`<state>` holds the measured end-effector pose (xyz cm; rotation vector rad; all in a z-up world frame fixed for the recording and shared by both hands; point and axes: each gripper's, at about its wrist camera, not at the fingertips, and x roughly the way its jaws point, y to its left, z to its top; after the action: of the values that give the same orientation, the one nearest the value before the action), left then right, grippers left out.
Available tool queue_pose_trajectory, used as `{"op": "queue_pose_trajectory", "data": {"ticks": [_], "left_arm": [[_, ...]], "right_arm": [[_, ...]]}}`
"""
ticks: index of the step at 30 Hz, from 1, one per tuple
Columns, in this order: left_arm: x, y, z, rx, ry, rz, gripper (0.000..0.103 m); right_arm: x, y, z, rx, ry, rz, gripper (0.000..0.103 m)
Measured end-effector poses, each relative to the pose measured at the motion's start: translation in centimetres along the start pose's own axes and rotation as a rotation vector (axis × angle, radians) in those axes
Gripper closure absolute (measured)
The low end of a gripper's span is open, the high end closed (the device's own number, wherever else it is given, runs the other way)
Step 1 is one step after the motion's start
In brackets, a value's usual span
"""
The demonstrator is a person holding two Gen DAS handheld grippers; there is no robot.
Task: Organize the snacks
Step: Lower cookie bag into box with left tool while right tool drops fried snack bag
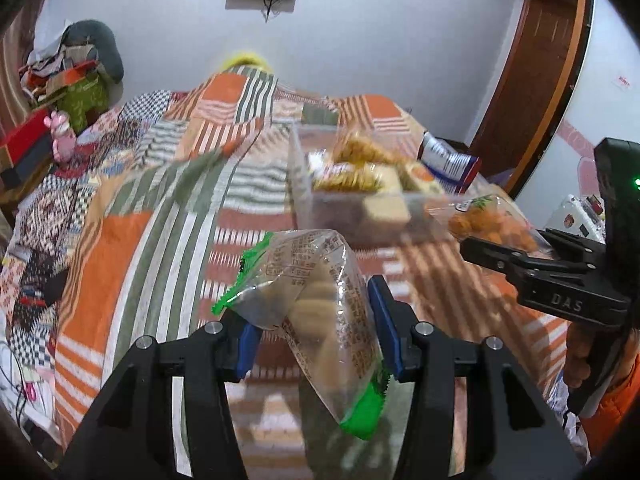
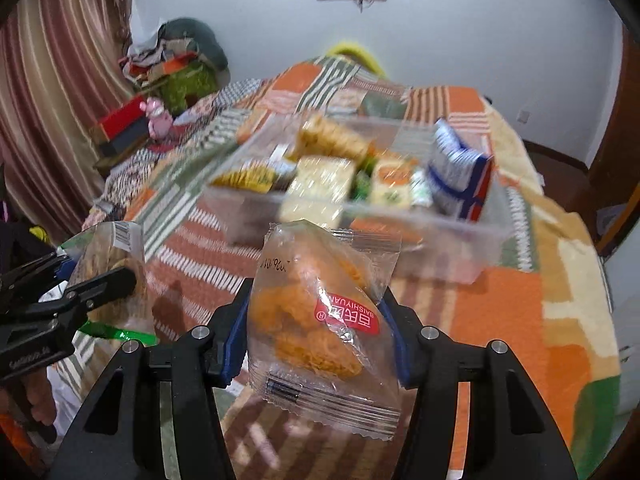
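Note:
My left gripper [image 1: 316, 336] is shut on a clear snack packet with green ends [image 1: 320, 300] and holds it above the bed. My right gripper [image 2: 316, 328] is shut on a clear packet of orange snack with a red label [image 2: 316, 320]. Ahead of both stands a clear plastic box [image 2: 452, 248] with several snack packets in it; it also shows in the left wrist view [image 1: 304, 200]. The right gripper [image 1: 504, 256] with its orange packet [image 1: 488, 220] shows at the right of the left wrist view. The left gripper [image 2: 96, 276] shows at the left of the right wrist view.
A patchwork bedspread [image 1: 168, 208] in orange, green and white covers the bed. A blue and white packet [image 2: 460, 176] stands at the box's right end. A pile of clothes and boxes [image 1: 68, 80] lies at the far left. A wooden door [image 1: 532, 80] stands at the right.

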<state>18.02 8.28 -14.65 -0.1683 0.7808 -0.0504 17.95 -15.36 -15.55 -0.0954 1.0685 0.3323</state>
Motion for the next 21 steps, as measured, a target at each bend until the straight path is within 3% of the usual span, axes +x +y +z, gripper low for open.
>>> {"op": "queue_pose_trajectory", "data": {"ticks": [12, 21], "left_arm": [[1.3, -2.7, 6.2, 0.060, -0.083, -0.029, 0.053], [4.4, -3.7, 9.6, 0.071, -0.088, -0.050, 0.053]], "right_arm": [[-1.6, -3.1, 2.9, 0.036, -0.097, -0.052, 0.050], [-0.7, -4.2, 4.9, 0.032, -0.128, -0.070, 0.050]]}}
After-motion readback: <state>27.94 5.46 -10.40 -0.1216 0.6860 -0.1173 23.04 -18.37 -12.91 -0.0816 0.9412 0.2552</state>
